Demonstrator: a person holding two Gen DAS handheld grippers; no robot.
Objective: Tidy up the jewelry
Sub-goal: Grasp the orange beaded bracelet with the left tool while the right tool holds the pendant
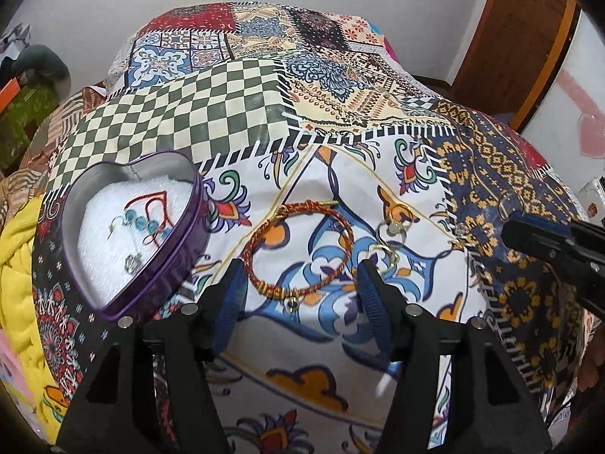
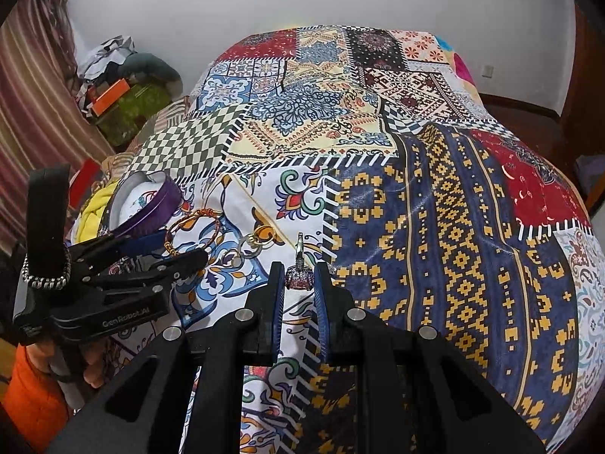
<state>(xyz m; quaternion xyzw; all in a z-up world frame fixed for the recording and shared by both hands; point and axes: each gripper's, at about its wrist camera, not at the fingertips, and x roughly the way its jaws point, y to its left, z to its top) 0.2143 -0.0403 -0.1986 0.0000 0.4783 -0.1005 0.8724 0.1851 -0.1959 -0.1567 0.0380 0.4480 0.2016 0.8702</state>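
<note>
A purple heart-shaped tin (image 1: 162, 268) lined with white padding lies on the patchwork bedspread and holds a blue-bead piece (image 1: 145, 223) and a small silver piece (image 1: 132, 263). A red and gold braided bracelet (image 1: 302, 249) lies just ahead of my open left gripper (image 1: 298, 283), between its fingers. A gold and silver ring earring (image 1: 389, 238) lies to its right. My right gripper (image 2: 298, 278) is shut on a beaded pink-purple earring (image 2: 300, 278) with a silver hook. The tin (image 2: 151, 204), bracelet (image 2: 193, 230) and ring earring (image 2: 253, 244) also show in the right wrist view.
The patchwork bedspread (image 2: 435, 208) covers the whole bed. A yellow cloth (image 1: 19, 265) lies left of the tin. Boxes and bags (image 2: 121, 94) are piled by the far left wall. A wooden door (image 1: 522, 30) stands at the right.
</note>
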